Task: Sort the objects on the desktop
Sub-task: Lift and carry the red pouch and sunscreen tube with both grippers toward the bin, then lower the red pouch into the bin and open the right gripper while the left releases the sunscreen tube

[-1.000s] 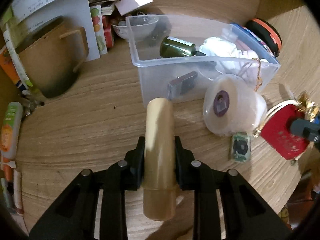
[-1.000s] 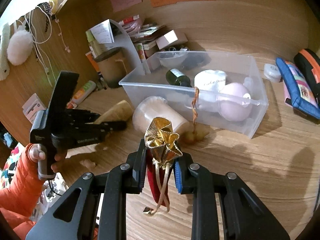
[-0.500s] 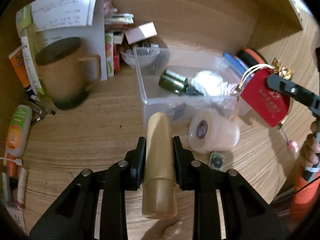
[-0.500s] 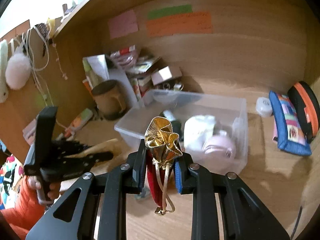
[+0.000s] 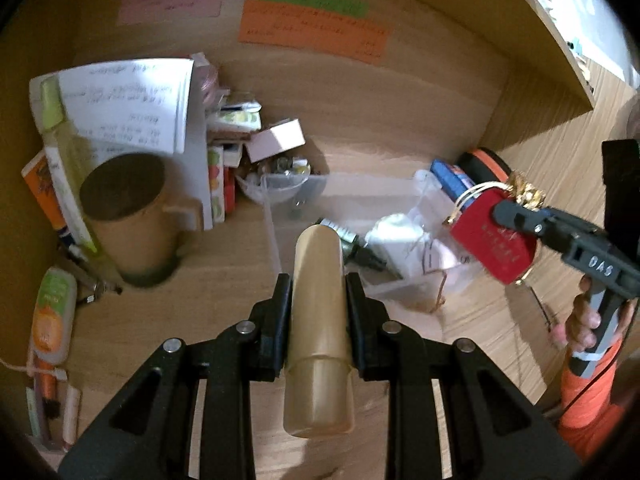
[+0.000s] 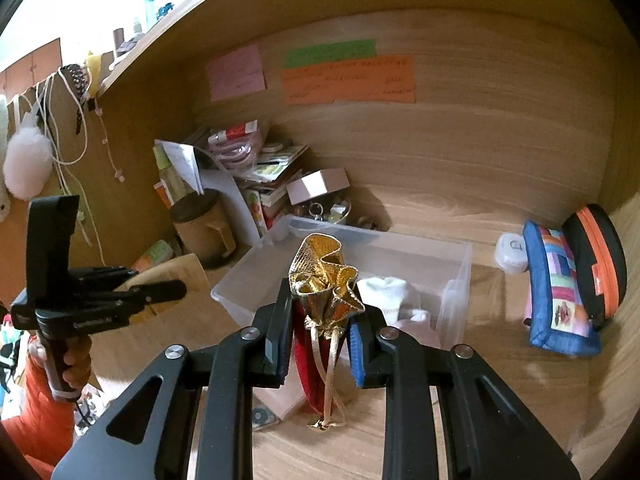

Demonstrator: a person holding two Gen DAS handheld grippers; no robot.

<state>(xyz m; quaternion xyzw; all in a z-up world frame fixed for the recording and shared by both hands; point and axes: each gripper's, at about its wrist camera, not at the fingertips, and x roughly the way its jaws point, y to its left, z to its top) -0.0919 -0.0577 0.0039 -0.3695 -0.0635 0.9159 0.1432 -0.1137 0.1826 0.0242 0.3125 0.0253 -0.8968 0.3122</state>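
A wood-grain desk (image 6: 500, 420) carries a clear, straight-walled plastic bin (image 6: 456, 280). Above it, the left gripper (image 5: 316, 304) is clamped on a smooth tan cylinder, the bottle (image 5: 318, 320); the right gripper (image 6: 320, 336) pinches a flat red pouch (image 6: 306, 364) below its crinkled gold neck — cords dangling.

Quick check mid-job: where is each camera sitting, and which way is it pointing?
Left wrist: on the left gripper, looking down along its fingers at the clear bin and mug; it holds a tan bottle; the right hand shows at right.
Right wrist: on the right gripper, facing the bin and back wall; it holds a red pouch; the left gripper shows at left.
Shared: bin, mug, orange note, both grippers.
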